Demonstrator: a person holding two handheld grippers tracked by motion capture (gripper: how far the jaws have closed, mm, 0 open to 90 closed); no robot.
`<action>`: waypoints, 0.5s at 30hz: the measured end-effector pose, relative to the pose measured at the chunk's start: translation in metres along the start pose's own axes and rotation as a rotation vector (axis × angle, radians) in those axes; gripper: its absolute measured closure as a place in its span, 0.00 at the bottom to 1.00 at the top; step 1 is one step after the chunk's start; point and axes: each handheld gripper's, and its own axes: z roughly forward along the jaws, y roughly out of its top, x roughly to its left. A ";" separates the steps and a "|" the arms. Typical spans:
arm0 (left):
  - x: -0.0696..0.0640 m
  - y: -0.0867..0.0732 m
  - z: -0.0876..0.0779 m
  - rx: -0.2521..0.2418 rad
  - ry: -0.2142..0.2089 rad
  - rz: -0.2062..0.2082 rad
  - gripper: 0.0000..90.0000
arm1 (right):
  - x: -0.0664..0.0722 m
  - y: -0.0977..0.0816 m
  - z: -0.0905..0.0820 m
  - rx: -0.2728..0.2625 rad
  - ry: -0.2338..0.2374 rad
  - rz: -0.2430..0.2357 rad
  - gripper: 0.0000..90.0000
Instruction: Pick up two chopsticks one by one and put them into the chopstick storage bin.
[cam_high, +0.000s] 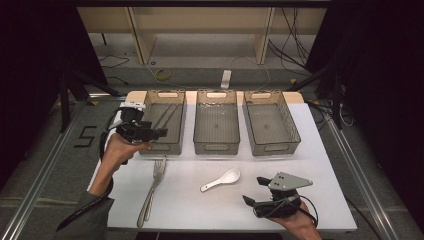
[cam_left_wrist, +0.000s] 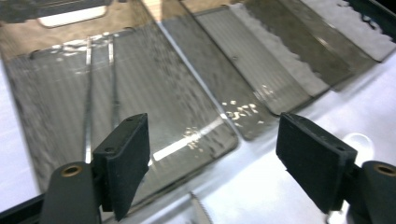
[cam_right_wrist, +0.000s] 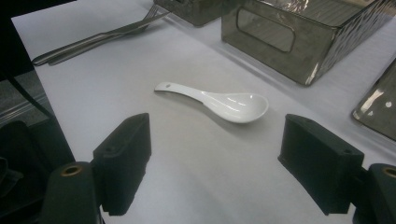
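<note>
- Fork (cam_high: 154, 187) is the biggest loose piece. It lies flat on the white surface (cam_high: 200, 215), tines towards the left bin (cam_high: 172, 145) and handle towards me. It may be two lying together; I cannot tell. I judge it stiff metal, fairly heavy for its size, and slick. I would pinch the narrow neck or mid-handle across its width, since the flat profile leaves little to get under.
- Spoon (cam_right_wrist: 219, 102) lies just ahead of my right claw (cam_right_wrist: 217, 135), bowl up, well apart from the fork, in front of the middle bin. It looks like glazed white ceramic: light, rigid, slippery, and likely to chip if dropped or squeezed hard. The short flat handle is the place to take it, not the rounded bowl, which would squirt out of the pads.
- Chopsticks (cam_left_wrist: 88, 93) are the thinnest things here. Two slim rods lie side by side on the floor of the left bin, under my left claw (cam_left_wrist: 212, 135).
- My left claw is spread wide with nothing between the pads, hanging above the left bin's near edge.
- My right claw rests low near the surface's front edge, also spread and empty.
</note>
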 end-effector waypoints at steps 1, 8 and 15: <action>-0.003 -0.001 0.000 -0.001 -0.002 0.010 0.26 | 0.000 0.000 0.000 -0.002 -0.001 -0.001 0.28; -0.026 -0.008 0.013 0.037 -0.074 0.041 0.24 | -0.001 0.000 -0.001 -0.007 -0.006 0.004 0.28; -0.051 -0.021 0.028 0.071 -0.116 0.092 0.23 | -0.002 -0.001 -0.003 -0.021 -0.011 0.013 0.28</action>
